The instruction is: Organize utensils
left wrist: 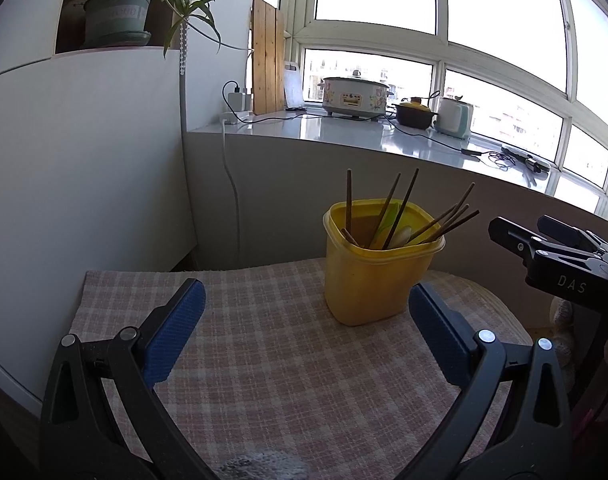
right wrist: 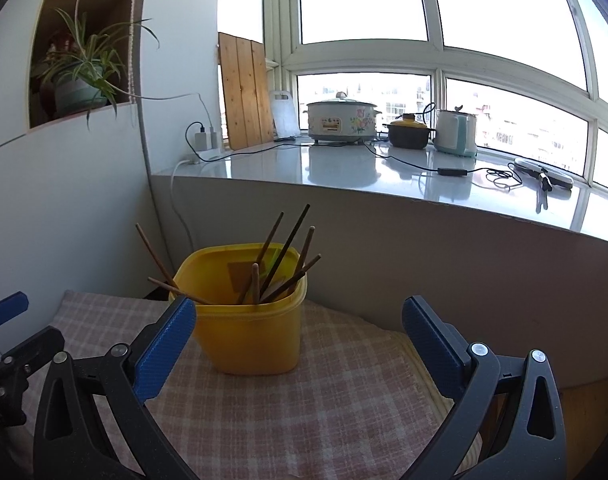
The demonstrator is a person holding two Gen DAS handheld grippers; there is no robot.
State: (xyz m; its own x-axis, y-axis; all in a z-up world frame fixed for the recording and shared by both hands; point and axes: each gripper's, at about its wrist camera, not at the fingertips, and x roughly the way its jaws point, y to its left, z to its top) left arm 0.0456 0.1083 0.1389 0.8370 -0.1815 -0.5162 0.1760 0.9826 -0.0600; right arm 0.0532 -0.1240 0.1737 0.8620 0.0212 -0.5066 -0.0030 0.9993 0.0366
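Hovering apart, empty: left claw (left wrist: 305, 322); right claw (right wrist: 300, 334); both low before yellow container (left wrist: 373, 268) holding chopsticks (left wrist: 399, 212)

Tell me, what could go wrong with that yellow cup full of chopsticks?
The cup is tall and stands on a soft checked cloth, so a bump from either open hand-held gripper, left or right, might tip it. The chopsticks lean out in all directions over the rim, so pulling one could drag others out or tilt the cup.
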